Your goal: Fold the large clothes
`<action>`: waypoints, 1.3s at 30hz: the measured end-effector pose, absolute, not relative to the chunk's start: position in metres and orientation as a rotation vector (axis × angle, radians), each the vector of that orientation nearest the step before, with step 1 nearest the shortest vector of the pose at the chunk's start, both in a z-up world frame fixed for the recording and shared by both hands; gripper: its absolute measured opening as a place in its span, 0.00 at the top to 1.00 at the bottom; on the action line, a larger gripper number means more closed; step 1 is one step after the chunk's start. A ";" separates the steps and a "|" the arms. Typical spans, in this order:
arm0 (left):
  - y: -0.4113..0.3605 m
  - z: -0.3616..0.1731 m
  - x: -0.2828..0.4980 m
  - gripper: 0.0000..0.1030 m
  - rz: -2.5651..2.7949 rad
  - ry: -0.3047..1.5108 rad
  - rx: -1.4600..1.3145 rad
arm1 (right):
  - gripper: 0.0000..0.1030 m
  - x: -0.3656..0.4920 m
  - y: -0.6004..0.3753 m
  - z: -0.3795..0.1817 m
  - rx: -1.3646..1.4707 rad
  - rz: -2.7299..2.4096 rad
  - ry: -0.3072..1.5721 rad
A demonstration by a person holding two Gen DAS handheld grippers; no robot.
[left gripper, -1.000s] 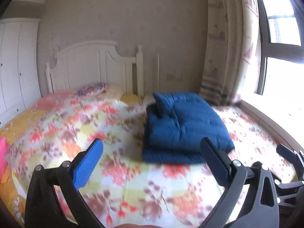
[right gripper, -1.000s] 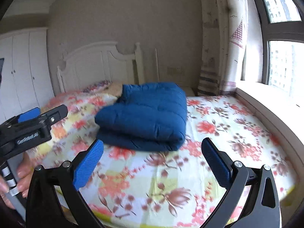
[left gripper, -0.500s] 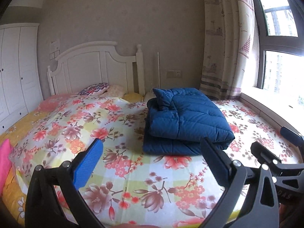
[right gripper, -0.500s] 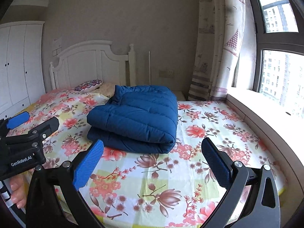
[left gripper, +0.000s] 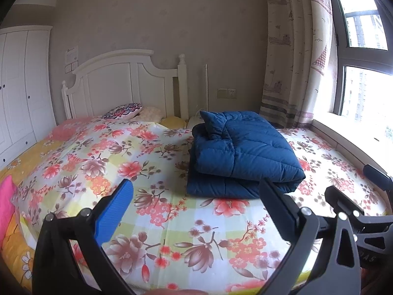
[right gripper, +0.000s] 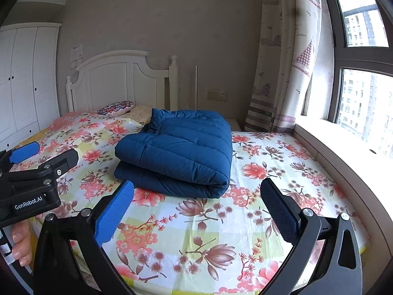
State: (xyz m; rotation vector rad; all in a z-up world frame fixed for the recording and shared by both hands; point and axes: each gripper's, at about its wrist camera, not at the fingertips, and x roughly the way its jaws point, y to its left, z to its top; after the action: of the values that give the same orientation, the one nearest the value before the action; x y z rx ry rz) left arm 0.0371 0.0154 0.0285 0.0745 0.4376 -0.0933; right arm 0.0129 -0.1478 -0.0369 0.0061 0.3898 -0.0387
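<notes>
Behind the folded blue coat [right gripper: 179, 152]: pillows [right gripper: 115, 107], headboard [right gripper: 118, 81].

Left claw [left gripper: 196, 211] wide apart, empty; right claw [right gripper: 197, 207] same, side by side.

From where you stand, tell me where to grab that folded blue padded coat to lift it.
Probably grip the blue padded coat at its near edge, coming from the foot of the bed. There the layers stack in one thick bundle facing both open grippers, left and right, one toward each near corner.

Folded garment [left gripper: 242, 154] on bed [left gripper: 157, 211]
</notes>
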 end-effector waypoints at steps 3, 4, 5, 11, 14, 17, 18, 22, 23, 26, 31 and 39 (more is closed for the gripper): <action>0.018 0.030 0.036 0.02 -0.060 0.429 0.077 | 0.04 0.013 -0.147 -0.037 -0.004 -0.037 0.386; 0.019 0.030 0.035 0.02 -0.049 0.422 0.079 | 0.04 0.013 -0.146 -0.037 -0.006 -0.036 0.385; 0.020 0.031 0.035 0.02 -0.040 0.419 0.080 | 0.04 0.013 -0.146 -0.037 -0.010 -0.035 0.385; 0.026 0.033 0.035 0.02 0.023 0.415 0.090 | 0.04 0.014 -0.143 -0.039 -0.016 -0.028 0.389; 0.028 0.032 0.035 0.02 0.025 0.423 0.088 | 0.04 0.014 -0.142 -0.039 -0.018 -0.022 0.388; 0.030 0.032 0.035 0.02 0.023 0.429 0.084 | 0.04 0.014 -0.142 -0.039 -0.020 -0.018 0.388; 0.030 0.032 0.035 0.02 0.023 0.429 0.084 | 0.04 0.014 -0.142 -0.039 -0.020 -0.017 0.388; 0.029 0.032 0.034 0.02 0.021 0.426 0.087 | 0.04 0.013 -0.142 -0.038 -0.021 -0.014 0.383; 0.029 0.032 0.034 0.02 0.021 0.426 0.087 | 0.04 0.013 -0.141 -0.038 -0.020 -0.013 0.382; 0.029 0.032 0.034 0.02 0.022 0.426 0.086 | 0.04 0.012 -0.141 -0.037 -0.021 -0.013 0.380; 0.031 0.032 0.033 0.02 0.031 0.421 0.084 | 0.04 0.012 -0.140 -0.037 -0.022 -0.010 0.379; 0.031 0.032 0.032 0.02 0.015 0.433 0.082 | 0.04 0.011 -0.140 -0.037 -0.025 -0.004 0.379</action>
State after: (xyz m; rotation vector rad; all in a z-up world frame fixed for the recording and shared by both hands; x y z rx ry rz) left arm 0.0322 0.0308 0.0324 0.0825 0.4331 0.0155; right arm 0.0114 -0.1400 -0.0372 -0.0250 0.3785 -0.0038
